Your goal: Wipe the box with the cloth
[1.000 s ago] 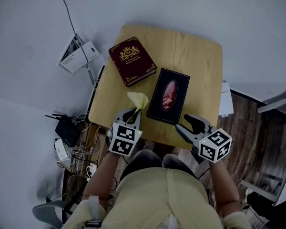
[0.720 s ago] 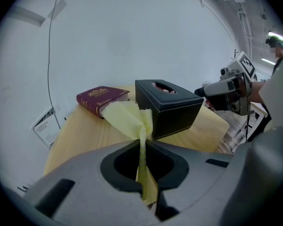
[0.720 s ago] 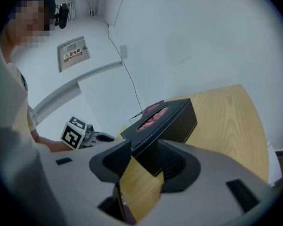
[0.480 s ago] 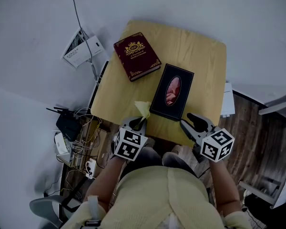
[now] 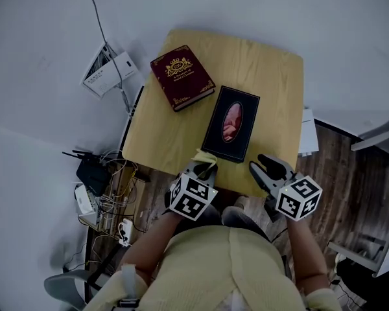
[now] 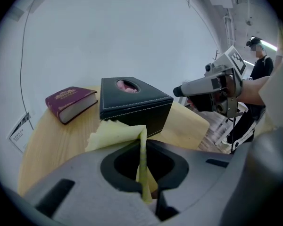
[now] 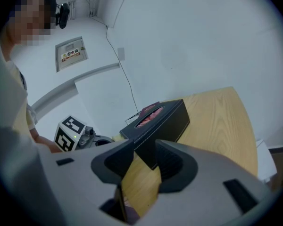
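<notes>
My left gripper (image 5: 206,168) pinches the pale yellow cloth (image 5: 205,155) tight at the near edge of the light wooden desk (image 5: 272,76). It sits just beside the near left corner of the black leather tissue box (image 5: 231,123), which lies mid-desk. My right gripper (image 5: 264,166) has its jaws half apart; they have just been closing, with nothing between them. I'd steady the box's near end with the right, then draw the cloth flat along the lid, skirting the oval opening. I count one box, one cloth, one maroon gilt hardcover book (image 5: 182,78) toward the far left corner, and two grippers.
</notes>
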Demonstrator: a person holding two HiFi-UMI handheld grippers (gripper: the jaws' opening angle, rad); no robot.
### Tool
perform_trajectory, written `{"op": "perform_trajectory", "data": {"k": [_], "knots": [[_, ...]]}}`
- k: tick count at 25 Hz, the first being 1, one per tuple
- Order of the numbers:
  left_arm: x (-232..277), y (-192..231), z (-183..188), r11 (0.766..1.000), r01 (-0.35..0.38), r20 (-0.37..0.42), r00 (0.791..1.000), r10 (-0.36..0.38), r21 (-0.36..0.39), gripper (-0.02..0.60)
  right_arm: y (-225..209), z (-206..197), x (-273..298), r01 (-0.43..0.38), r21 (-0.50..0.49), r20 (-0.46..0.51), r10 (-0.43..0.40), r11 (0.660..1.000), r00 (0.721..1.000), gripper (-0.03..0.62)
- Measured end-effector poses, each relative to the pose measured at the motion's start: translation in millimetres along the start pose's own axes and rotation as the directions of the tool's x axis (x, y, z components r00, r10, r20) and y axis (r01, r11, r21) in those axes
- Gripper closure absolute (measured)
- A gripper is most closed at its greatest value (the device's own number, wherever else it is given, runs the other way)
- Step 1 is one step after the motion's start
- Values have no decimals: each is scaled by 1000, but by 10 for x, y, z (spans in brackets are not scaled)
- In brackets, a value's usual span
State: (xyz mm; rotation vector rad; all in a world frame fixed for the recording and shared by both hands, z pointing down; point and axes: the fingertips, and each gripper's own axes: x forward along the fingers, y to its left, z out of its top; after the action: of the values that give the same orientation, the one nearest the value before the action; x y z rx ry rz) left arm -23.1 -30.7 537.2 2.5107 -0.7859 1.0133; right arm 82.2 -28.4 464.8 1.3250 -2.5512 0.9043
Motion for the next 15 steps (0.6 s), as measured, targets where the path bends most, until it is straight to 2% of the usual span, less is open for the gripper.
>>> {"op": "perform_trajectory", "data": {"k": [7,15], "knots": [[122,-360,192,990,101,7,995,-102,99,552,-29,-28,-59,22,27,15,-22,999,1000,442],[263,-708,313,966,200,-2,979,-202,163,552,-97,-65,-152,46,48,15,-46,998,999,444]]}}
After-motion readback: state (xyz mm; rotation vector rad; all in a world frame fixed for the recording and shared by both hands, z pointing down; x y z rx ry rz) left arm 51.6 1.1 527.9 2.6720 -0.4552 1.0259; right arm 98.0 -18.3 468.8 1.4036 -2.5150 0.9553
